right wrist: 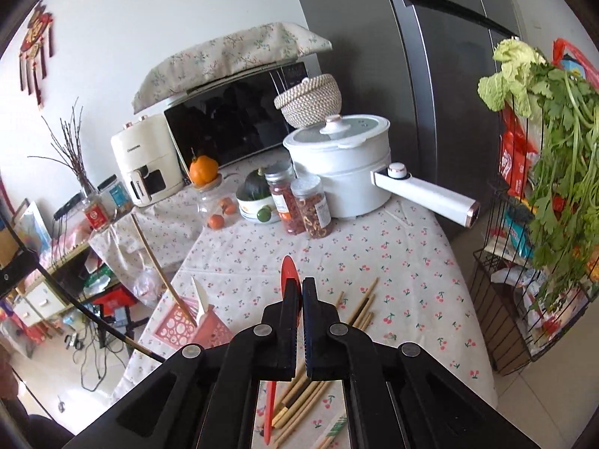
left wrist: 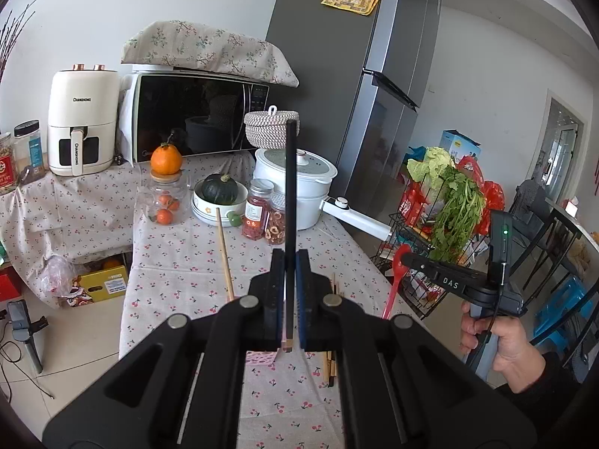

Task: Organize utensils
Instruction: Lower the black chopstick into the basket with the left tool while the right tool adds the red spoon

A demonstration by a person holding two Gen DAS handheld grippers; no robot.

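Note:
My left gripper (left wrist: 291, 262) is shut on a black chopstick (left wrist: 290, 187) that stands upright above the table. My right gripper (right wrist: 301, 286) is shut on a red spoon (right wrist: 290, 271), bowl up; it also shows in the left wrist view (left wrist: 395, 280) at the table's right edge. A pink utensil holder (right wrist: 204, 327) stands at the table's left edge with a wooden chopstick (right wrist: 157, 262) and a white utensil (right wrist: 200, 297) in it. Several wooden chopsticks (right wrist: 359, 308) lie loose on the cherry-print tablecloth (right wrist: 393, 262) under my right gripper.
At the back stand a white pot (right wrist: 344, 172) with a long handle, two jars (right wrist: 310, 205), a bowl holding a green squash (left wrist: 220, 189), a glass jar topped by an orange (left wrist: 166, 159), a microwave (left wrist: 194, 116) and an air fryer (left wrist: 82, 123). A wire rack with greens (right wrist: 554, 187) is on the right.

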